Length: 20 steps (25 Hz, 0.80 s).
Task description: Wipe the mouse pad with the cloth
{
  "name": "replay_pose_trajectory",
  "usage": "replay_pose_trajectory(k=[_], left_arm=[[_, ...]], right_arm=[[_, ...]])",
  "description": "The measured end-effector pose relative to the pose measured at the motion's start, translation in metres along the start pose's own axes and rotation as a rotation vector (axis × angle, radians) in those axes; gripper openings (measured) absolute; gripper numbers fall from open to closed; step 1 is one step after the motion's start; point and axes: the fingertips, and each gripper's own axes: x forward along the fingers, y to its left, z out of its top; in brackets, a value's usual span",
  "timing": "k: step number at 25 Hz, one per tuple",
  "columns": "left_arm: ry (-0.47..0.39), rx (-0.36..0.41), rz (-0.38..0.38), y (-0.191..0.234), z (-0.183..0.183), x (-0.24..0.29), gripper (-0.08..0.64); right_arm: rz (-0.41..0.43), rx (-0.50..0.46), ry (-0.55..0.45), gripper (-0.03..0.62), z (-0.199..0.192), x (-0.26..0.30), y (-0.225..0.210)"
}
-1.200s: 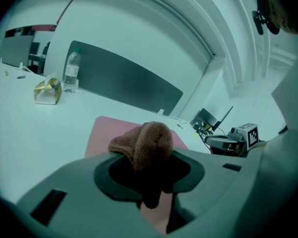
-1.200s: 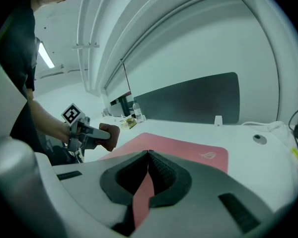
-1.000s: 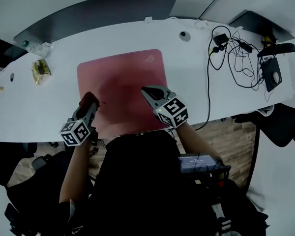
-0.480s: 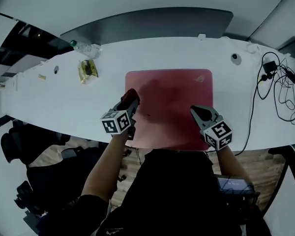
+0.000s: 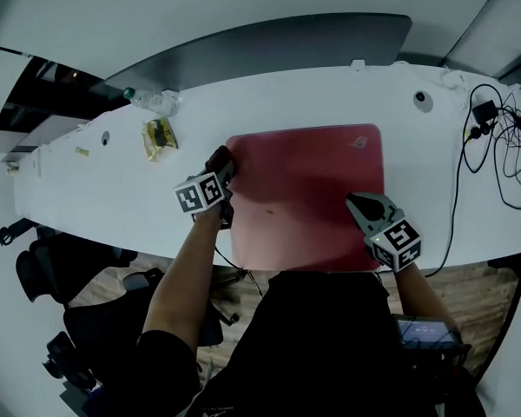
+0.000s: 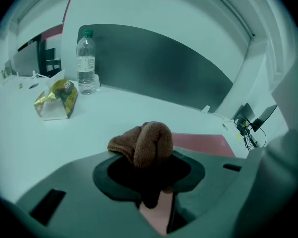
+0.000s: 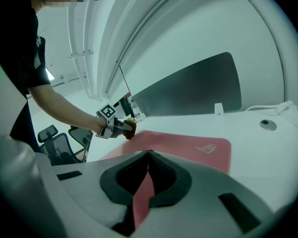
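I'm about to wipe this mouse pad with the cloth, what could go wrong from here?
The cloth sits bunched in the left gripper at the left edge of the mouse pad; only a small wad sticks out, so the hard jaws may scrape the pad.
The right gripper is shut and empty over the near right corner; if it isn't pressing down, the pad could slide.
An outward stroke might hit the snack packet.

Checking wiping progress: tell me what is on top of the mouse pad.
The left gripper holds the cloth at the left edge of the mouse pad; the right gripper, shut, is over its near right corner. The surface beneath them is hidden.
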Motion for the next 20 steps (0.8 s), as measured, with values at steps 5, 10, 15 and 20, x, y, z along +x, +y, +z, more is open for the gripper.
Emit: replay_pose_trajectory(k=[5, 10, 15, 20], left_arm=[[0.042, 0.031, 0.047, 0.014, 0.019, 0.023, 0.140], [0.121, 0.123, 0.133, 0.025, 0.024, 0.041, 0.147], [0.156, 0.161, 0.169, 0.017, 0.025, 0.049, 0.146], [0.165, 0.153, 0.153, -0.001, 0.021, 0.053, 0.144]], right_arm=[[-0.010, 0.017, 0.003, 0.026, -0.002, -0.002, -0.001], [-0.018, 0.024, 0.002, 0.026, -0.004, -0.005, -0.003], [-0.033, 0.042, 0.001, 0.026, -0.009, -0.008, -0.007], [-0.029, 0.045, 0.001, 0.026, -0.011, -0.008, -0.006]])
